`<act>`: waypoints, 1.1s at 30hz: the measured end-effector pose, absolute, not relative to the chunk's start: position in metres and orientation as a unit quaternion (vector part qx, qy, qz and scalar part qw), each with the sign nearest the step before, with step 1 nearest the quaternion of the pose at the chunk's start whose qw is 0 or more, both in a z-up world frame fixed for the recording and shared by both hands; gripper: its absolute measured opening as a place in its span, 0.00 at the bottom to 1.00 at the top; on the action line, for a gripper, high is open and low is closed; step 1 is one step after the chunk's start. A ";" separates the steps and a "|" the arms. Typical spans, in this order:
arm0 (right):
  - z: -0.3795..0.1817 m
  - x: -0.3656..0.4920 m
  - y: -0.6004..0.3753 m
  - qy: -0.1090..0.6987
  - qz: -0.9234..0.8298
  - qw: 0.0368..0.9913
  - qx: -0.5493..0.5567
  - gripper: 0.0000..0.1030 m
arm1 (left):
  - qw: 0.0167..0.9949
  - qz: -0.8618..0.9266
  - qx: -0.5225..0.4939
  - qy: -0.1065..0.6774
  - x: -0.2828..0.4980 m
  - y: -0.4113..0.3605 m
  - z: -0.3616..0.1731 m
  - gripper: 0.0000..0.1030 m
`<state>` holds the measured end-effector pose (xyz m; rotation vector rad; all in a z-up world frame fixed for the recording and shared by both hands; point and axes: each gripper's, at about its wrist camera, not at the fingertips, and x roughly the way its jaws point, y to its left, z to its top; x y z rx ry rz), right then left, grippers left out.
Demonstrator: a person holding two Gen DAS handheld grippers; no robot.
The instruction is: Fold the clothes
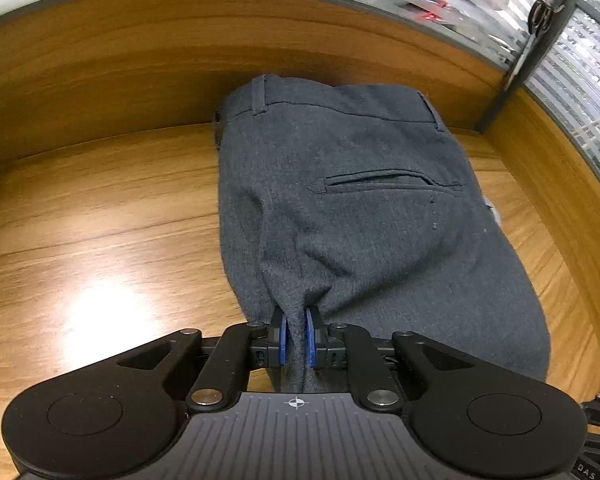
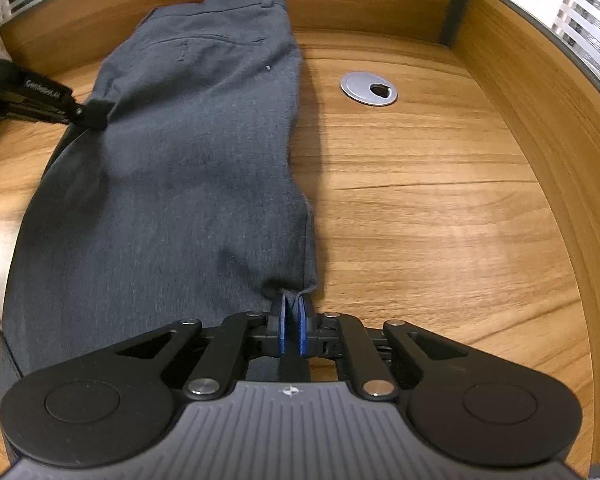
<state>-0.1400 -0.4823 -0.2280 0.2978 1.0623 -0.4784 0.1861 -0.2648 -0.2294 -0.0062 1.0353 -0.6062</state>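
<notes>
A pair of dark grey trousers [image 1: 359,200] lies lengthwise on the wooden desk [image 1: 100,220], waistband at the far end by the back panel, a welt pocket facing up. My left gripper [image 1: 296,320] is shut on a bunched fold of the trouser cloth at the near left edge, which runs down between its blue pads [image 1: 282,340]. In the right wrist view the same trousers [image 2: 180,160] stretch away, and my right gripper [image 2: 291,308] is shut on their near right edge. The left gripper [image 2: 96,114] shows at the cloth's left side there.
A round metal cable grommet [image 2: 368,88] sits in the desk to the right of the trousers. Wooden panels [image 1: 120,60] wall the desk at the back and right, with a dark post [image 1: 515,68] at the corner. Frosted glass stands behind.
</notes>
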 end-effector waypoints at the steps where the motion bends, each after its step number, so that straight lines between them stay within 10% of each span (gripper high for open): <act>1: -0.225 -0.145 -0.480 0.497 -0.222 0.827 0.137 0.12 | 0.826 -0.291 -0.009 0.483 0.183 -0.257 -0.228 0.18; 33: -0.220 -0.383 -0.370 0.464 -0.113 0.869 0.129 0.45 | 0.859 -0.337 0.008 0.385 -0.125 -0.120 -0.163 0.37</act>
